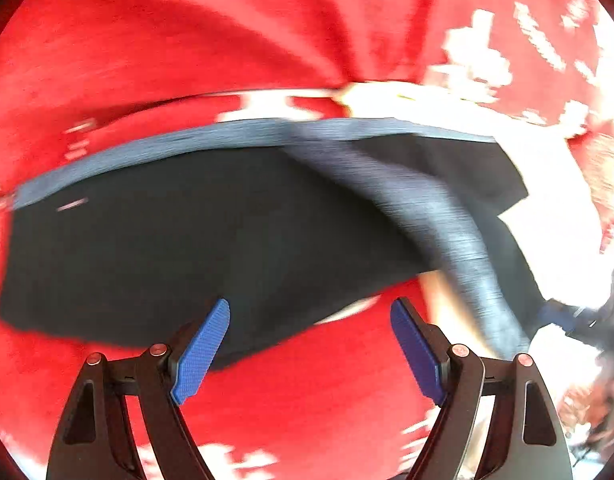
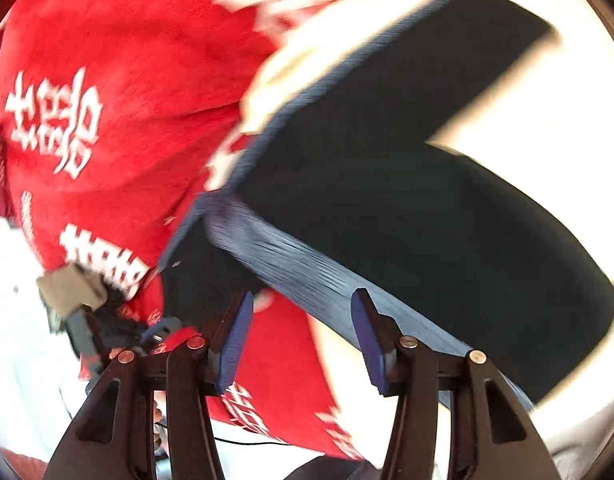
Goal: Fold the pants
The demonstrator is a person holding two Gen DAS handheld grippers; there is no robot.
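Dark navy pants (image 1: pixel 211 232) with a lighter blue waistband lie spread on a red cloth (image 1: pixel 167 32). One part is folded over, showing a blue-grey band (image 1: pixel 439 216). My left gripper (image 1: pixel 309 344) is open and empty, just above the pants' near edge. In the right wrist view the same pants (image 2: pixel 427 220) lie with two legs apart in a V, and a blue-grey band (image 2: pixel 307 268) crosses them. My right gripper (image 2: pixel 303 340) is open and empty, right at that band. The other gripper (image 2: pixel 107 328) shows at the left. Both views are motion blurred.
The red cloth (image 2: pixel 127 60) carries white printed characters (image 2: pixel 55 120) and covers a white surface (image 2: pixel 547 120). White surface also shows at the right of the left wrist view (image 1: pixel 555 216). A thin black cable (image 2: pixel 247 442) lies near the bottom.
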